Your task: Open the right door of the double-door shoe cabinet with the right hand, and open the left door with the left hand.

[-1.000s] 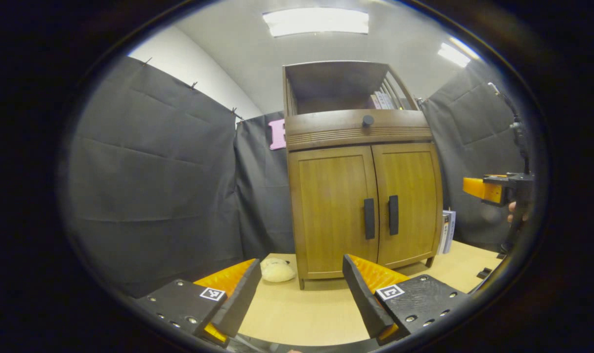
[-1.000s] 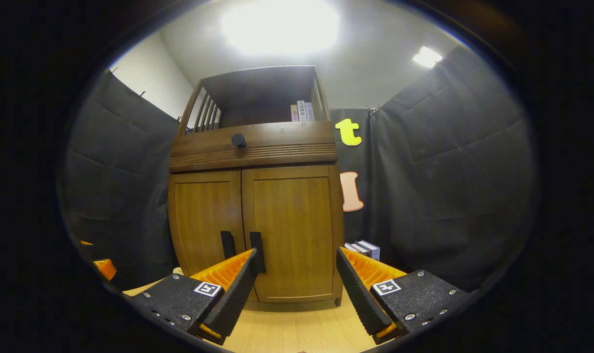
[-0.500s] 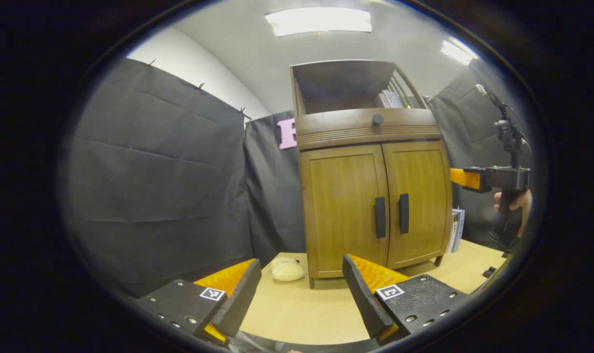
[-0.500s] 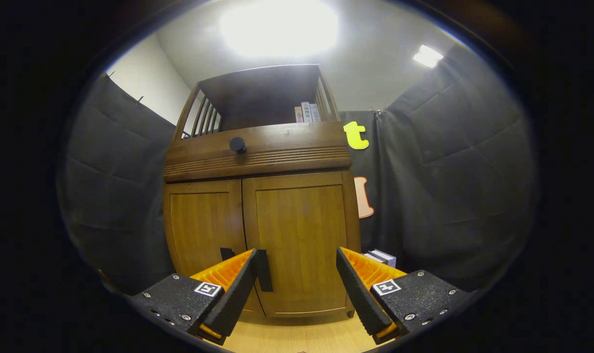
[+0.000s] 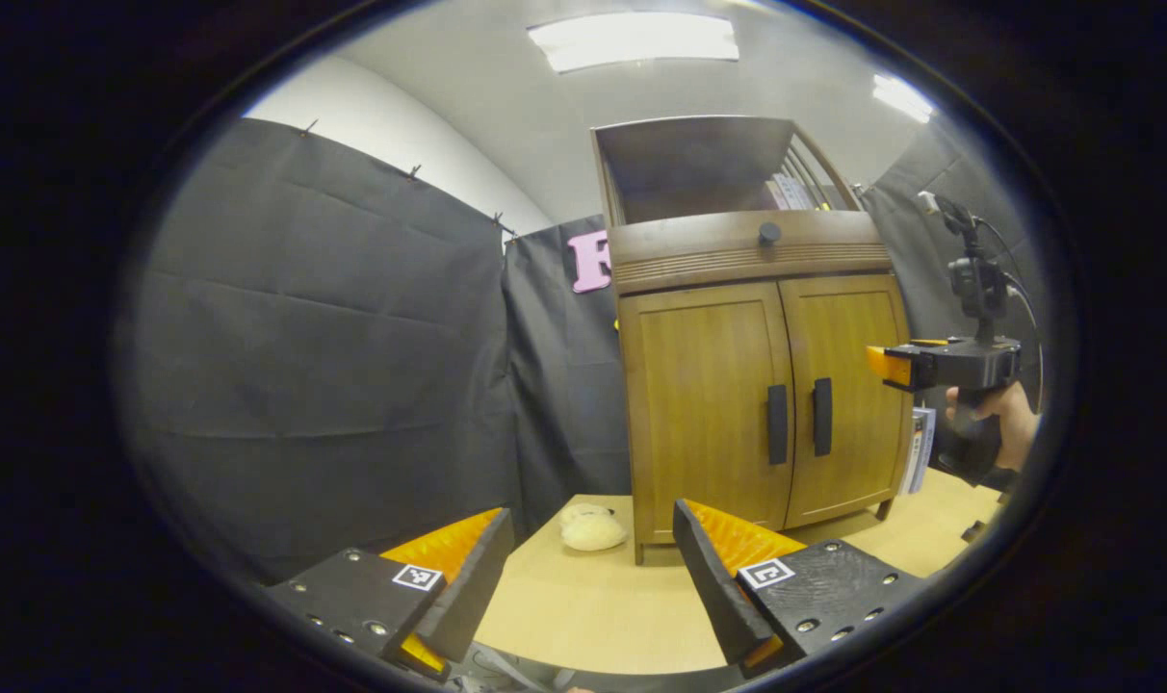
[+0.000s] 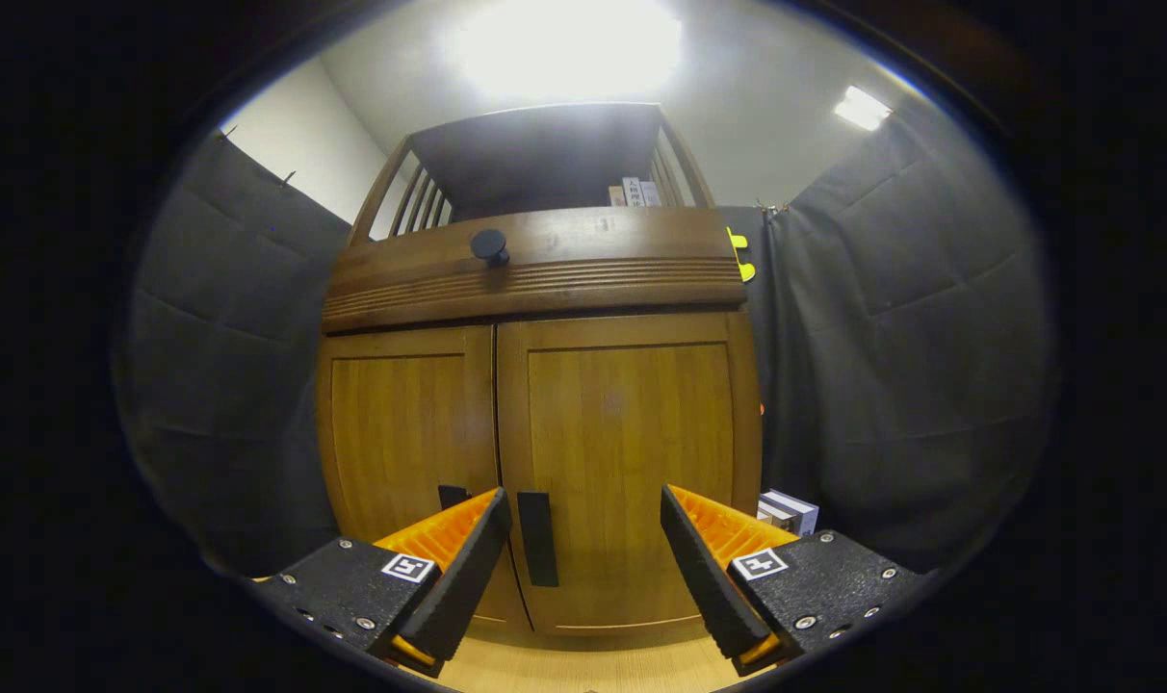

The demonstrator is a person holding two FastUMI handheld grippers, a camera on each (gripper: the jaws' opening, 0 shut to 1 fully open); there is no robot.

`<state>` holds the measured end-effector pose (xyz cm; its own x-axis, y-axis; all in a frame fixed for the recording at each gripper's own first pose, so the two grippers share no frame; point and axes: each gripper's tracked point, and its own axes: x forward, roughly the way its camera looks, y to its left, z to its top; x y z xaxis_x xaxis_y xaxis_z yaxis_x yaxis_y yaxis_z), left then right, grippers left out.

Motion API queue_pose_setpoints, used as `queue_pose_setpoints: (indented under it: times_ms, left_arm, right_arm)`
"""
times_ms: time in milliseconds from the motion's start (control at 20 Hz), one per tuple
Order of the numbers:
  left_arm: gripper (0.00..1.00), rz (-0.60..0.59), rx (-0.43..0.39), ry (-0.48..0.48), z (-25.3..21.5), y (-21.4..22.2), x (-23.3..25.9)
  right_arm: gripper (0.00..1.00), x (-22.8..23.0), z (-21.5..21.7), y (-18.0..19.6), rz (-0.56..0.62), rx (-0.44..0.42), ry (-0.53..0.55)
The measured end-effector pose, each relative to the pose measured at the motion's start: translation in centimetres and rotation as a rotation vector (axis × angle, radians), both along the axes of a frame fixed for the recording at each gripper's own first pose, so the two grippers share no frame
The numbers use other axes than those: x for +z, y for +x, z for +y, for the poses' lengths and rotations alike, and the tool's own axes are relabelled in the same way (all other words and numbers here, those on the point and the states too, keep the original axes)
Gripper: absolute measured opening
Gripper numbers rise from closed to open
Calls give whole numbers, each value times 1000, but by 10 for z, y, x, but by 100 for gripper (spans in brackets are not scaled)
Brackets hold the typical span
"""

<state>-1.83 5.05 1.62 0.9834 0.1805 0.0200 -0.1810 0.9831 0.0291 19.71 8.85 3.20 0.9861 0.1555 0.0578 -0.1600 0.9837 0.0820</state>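
The wooden shoe cabinet [image 5: 762, 385] stands on the table with both doors shut. In the left gripper view its left door [image 5: 704, 404] and right door [image 5: 853, 375] each carry a dark vertical handle [image 5: 777, 424] near the middle seam. My left gripper [image 5: 591, 539] is open and well short of the cabinet. My right gripper [image 5: 884, 364], held by a hand [image 5: 993, 423], hovers in front of the right door. In the right gripper view the right gripper [image 6: 583, 510] is open, close to the right door [image 6: 632, 443]. Its handle [image 6: 537, 539] shows between the fingers, apart from them.
A drawer with a round knob [image 6: 490, 245] runs above the doors, under an open shelf with books. A cream plush item [image 5: 593, 532] lies on the light wooden table [image 5: 583, 606] left of the cabinet. Books [image 6: 786, 510] stand by the cabinet's right side.
The right gripper has moved closer to the right door, whose handle now sits between its fingers. The cabinet has drifted right in the left gripper view. Both doors stay shut.
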Motion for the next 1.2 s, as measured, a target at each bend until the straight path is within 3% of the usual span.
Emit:
queue_pose_setpoints:
  times_ms: [800,1000,1200]
  left_arm:
    - [100,24,123,12,37,-15,-10]
    - [100,23,143,19,41,-19,-9]
    - [100,26,149,16,42,-20,-9]
  right_arm:
    - [92,-62,57,74,117,51,-29]
    - [80,-74,67,92,148,63,-37]
    - [55,-93,77,104,193,65,-45]
